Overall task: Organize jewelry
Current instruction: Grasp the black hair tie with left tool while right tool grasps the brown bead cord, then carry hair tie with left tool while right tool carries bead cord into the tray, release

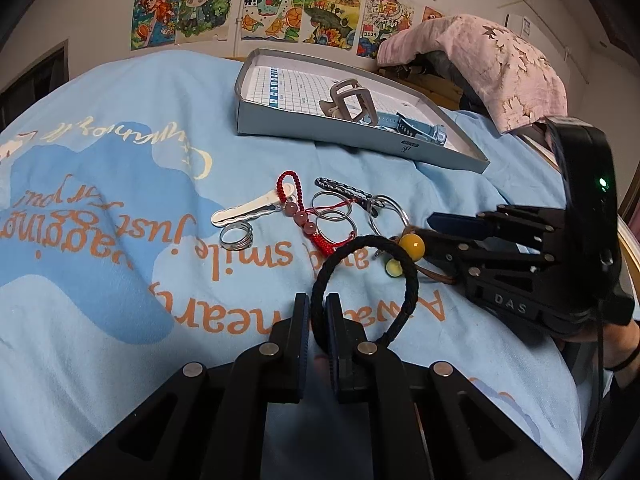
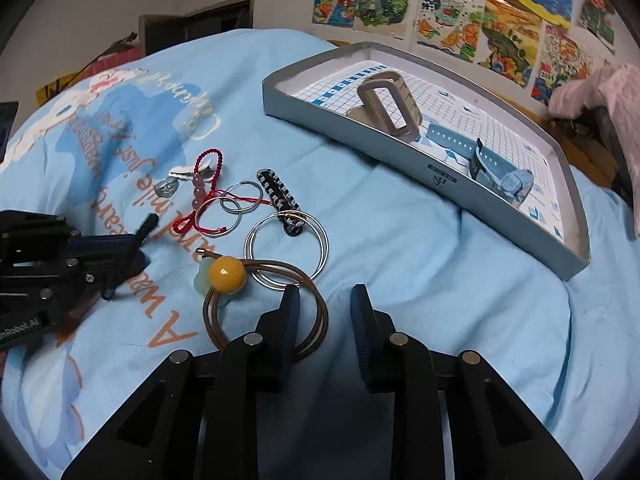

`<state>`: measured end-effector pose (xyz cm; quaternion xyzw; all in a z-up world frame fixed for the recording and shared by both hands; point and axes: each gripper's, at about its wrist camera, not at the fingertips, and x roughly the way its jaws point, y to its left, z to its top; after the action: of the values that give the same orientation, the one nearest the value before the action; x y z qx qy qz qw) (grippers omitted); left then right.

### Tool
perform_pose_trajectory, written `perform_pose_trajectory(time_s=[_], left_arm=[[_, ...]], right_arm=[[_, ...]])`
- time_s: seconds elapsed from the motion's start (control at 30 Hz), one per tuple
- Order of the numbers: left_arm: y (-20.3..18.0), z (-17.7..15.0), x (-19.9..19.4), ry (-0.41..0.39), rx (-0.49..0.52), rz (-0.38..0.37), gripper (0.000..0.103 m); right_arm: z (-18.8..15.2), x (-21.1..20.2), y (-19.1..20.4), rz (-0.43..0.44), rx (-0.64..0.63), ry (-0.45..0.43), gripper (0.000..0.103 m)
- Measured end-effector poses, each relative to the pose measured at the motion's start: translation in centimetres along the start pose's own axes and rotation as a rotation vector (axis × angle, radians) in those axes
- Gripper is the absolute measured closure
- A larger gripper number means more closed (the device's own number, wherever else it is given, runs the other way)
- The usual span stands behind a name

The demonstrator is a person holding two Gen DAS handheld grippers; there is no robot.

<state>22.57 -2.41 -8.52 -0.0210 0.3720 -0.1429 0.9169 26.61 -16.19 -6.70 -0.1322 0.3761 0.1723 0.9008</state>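
My left gripper [image 1: 318,312] is shut on a black braided hair tie [image 1: 404,264], holding it upright above the blue bedsheet. My right gripper [image 2: 325,300] is open, its left finger over a brown hair tie with a yellow bead [image 2: 227,274]; it shows from the side in the left wrist view [image 1: 430,230]. On the sheet lie a red cord bracelet with pink beads [image 2: 200,196], silver rings [image 2: 286,246], a striped clip [image 2: 278,196], a silver ring [image 1: 236,236] and a white clip [image 1: 250,208]. A grey box tray [image 2: 400,152] holds a beige claw clip [image 2: 388,108] and a blue watch [image 2: 492,168].
Bare blue bedsheet [image 2: 420,260] spreads between the jewelry and the tray. A pink cloth [image 1: 488,64] covers something at the back right. Drawings [image 1: 280,12] hang on the wall behind the bed.
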Motion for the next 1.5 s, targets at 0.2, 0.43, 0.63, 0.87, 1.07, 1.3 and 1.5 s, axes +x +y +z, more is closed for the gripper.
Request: perform_pose_trajectory(time_s=[0.2, 0.43, 0.63, 0.87, 1.07, 1.3, 1.5], left_arm=[[0.0, 0.0, 0.0, -0.003, -0.001, -0.002, 0.095], [0.0, 1.6, -1.0, -0.006, -0.015, -0.022, 0.096], [-1.5, 3.3, -1.6, -0.010, 0.028, 0.000, 0.097], [-2.0, 7.8, -1.6, -0.046, 0.014, 0.000, 0.097], [-0.8, 13.6, 1.1, -0.111, -0.026, 0.087, 0.097], [0.7, 17.9, 7.4, -0.092, -0.070, 0.171, 0.097], [0.7, 18.3, 11.0, -0.024, -0.070, 0.205, 0.097]], right_arm=[[0.6, 0.5, -0.1, 0.018, -0.038, 0.002, 0.092], [0.5, -0.8, -1.0, 0.059, 0.014, -0.061, 0.100], [0.4, -3.4, -2.5, 0.076, 0.089, -0.163, 0.101], [2.1, -4.8, -5.2, 0.065, 0.145, -0.253, 0.101], [5.1, -4.0, -8.5, 0.020, 0.199, -0.328, 0.101], [7.6, 0.0, -11.5, -0.023, 0.267, -0.379, 0.101], [7.7, 4.2, -12.9, -0.007, 0.300, -0.317, 0.101]])
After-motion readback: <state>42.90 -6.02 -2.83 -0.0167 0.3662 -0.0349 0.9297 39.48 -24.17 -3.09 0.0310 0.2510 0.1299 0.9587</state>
